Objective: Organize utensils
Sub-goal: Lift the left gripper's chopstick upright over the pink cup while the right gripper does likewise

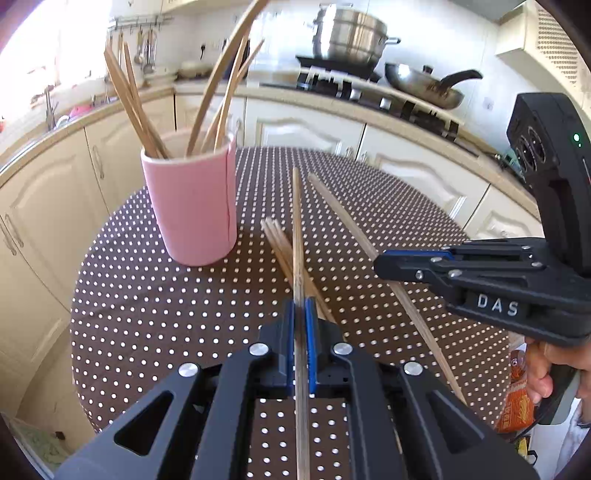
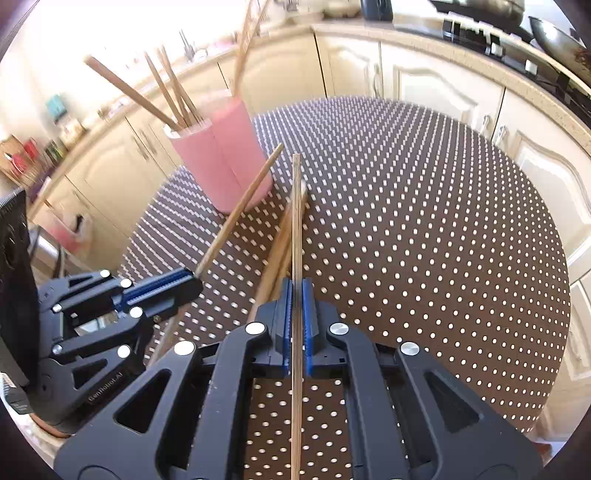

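A pink cup (image 1: 192, 206) (image 2: 225, 158) stands on the dotted table and holds several wooden chopsticks. My left gripper (image 1: 300, 310) (image 2: 197, 280) is shut on one chopstick (image 1: 296, 221) (image 2: 243, 201), held above the table and pointing toward the cup. My right gripper (image 2: 296, 288) (image 1: 380, 258) is shut on another chopstick (image 2: 296, 206) (image 1: 340, 218), to the right of the left one. A few loose chopsticks (image 1: 277, 240) (image 2: 280, 240) lie on the cloth under both grippers, just right of the cup.
The round table (image 1: 147, 314) has a brown cloth with white dots. Cream cabinets (image 1: 306, 129) and a counter curve round behind it, with a steel pot (image 1: 347, 33) and a frying pan (image 1: 424, 85) on the stove. A hand (image 1: 543, 369) grips the right handle.
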Available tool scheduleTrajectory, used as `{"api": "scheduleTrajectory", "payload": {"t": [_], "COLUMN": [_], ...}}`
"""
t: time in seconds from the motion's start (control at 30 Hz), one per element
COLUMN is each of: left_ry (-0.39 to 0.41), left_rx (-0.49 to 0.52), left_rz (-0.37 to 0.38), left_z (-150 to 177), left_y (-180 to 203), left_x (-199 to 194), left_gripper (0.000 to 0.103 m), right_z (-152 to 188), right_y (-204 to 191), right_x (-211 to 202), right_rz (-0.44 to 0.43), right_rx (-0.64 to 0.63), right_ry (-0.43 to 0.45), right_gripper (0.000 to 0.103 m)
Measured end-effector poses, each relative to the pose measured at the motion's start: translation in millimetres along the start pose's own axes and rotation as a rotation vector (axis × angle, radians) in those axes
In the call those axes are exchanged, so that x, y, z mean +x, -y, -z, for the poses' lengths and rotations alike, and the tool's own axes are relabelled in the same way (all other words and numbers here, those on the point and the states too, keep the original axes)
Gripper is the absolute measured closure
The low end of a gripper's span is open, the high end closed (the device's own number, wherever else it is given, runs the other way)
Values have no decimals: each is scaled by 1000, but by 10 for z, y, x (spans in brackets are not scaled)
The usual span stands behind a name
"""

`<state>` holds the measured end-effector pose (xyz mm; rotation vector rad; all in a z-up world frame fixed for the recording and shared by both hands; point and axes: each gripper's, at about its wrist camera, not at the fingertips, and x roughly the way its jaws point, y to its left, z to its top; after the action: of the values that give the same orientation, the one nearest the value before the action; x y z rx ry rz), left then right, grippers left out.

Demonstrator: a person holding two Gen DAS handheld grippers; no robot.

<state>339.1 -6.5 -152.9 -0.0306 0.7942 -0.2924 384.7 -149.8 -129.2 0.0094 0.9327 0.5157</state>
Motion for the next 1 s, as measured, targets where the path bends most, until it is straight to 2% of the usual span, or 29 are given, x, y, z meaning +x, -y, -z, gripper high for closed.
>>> {"api": "scheduleTrajectory", "payload": {"t": [0.33, 0.7, 1.0], "left_ry": [120, 290, 444], "left_rx": [18, -31, -68], "left_rz": [14, 56, 101], "left_z": [22, 192, 330], "left_y": [141, 61, -82], "left_x": [-338, -780, -1181], "left_gripper": [97, 97, 97], "right_z": [100, 303, 295], "right_y": [39, -29, -265], "right_x": [-465, -891, -947], "right_rz": [-56, -104, -126], "right_rx": [26, 39, 30], "right_ry": [123, 276, 343], "right_gripper": [97, 97, 97]}}
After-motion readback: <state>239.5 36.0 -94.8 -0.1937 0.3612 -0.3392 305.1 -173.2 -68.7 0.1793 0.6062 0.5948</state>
